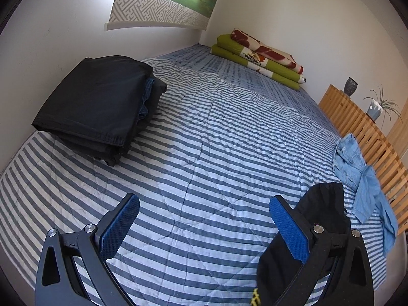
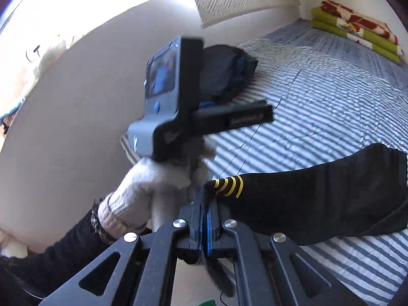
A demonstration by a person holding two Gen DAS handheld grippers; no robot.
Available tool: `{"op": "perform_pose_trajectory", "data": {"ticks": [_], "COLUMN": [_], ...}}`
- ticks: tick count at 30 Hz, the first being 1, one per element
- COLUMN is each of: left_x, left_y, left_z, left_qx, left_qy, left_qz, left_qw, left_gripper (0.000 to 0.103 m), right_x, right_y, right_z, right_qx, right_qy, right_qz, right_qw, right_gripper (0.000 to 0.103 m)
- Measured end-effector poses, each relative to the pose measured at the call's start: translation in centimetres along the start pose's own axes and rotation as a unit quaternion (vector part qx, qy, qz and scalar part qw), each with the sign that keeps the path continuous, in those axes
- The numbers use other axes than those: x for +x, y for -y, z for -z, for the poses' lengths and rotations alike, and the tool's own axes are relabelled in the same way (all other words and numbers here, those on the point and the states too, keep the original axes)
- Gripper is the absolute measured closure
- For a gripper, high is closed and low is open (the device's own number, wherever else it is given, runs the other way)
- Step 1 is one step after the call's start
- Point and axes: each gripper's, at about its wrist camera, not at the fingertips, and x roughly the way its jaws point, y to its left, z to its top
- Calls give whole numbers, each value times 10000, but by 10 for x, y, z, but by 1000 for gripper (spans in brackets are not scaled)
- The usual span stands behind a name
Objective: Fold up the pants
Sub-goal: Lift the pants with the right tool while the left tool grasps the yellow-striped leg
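A pair of black pants (image 2: 318, 193) with yellow stripes at one end hangs over the striped bed (image 2: 318, 97), pinched at the striped end by my right gripper (image 2: 205, 193), which is shut on it. In the left wrist view the same black pants (image 1: 323, 204) hang just behind the right finger. My left gripper (image 1: 204, 200) is open above the blue-and-white striped bedcover (image 1: 204, 127), with nothing between its blue pads (image 1: 119, 224). A white-gloved hand (image 2: 142, 183) holds the left tool's camera housing (image 2: 165, 97).
A stack of folded dark pants (image 1: 97, 102) lies at the bed's left by the wall. Light blue jeans (image 1: 362, 178) lie crumpled at the right edge by a wooden slatted frame (image 1: 369, 132). Folded green and floral blankets (image 1: 255, 56) sit in the far corner.
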Motion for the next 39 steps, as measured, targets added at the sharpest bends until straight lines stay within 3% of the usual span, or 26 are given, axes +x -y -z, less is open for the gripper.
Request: {"op": "perform_pose_trajectory", "data": {"ticks": [4,6,9,10,12,17,20,24,26,29,30,31,32,34,39], "left_x": [10,17,30,36,47,70,86,103,107,110,110,111,113,113,101], "left_y": [10,16,27,33,48,87,102,117,127,138,140,142,143,144,140], "left_z": [11,19,29,33,40,61,70,74,77,81,83,85,88,92,96], "left_qx": [161,250,347,387,531,1079,1153,1244,1344,1506,1539,1553,1564,1581,1614], "left_qy": [-251,-399,-641,-732,-943,-1215,-1402,-1578,-1606,-1663,-1692,-1732,-1794,-1799,-1697], "left_qz": [190,234,329,376,509,548,582,608,638,734,775,802,819,783,797], "left_qw": [9994,9986,9968,9959,9928,9852,9817,9777,9758,9717,9704,9693,9678,9677,9689], "left_gripper": [0,0,0,0,0,0,0,5,13,34,50,69,76,82,90], "right_x": [13,-4,-36,-47,-61,-64,-53,-27,-12,3,5,8,8,3,-37], "right_y": [44,81,137,155,195,291,329,365,370,370,369,365,359,343,307], "right_z": [29,42,52,55,53,40,34,25,19,16,16,16,16,18,47], "right_qx": [559,1015,1472,1540,1793,2576,2912,3371,3348,3194,3127,3025,2882,2526,2223], "right_qy": [-509,-404,-24,118,333,427,397,413,286,164,144,70,19,24,198], "right_qz": [214,322,818,1082,1770,2283,2241,1718,1721,1747,1671,1678,1788,2013,1976], "right_qw": [9969,9935,9857,9820,9672,9379,9292,9247,9260,9312,9349,9382,9407,9464,9545], "right_gripper": [92,87,77,70,69,69,69,67,67,71,80,101,102,102,102]}}
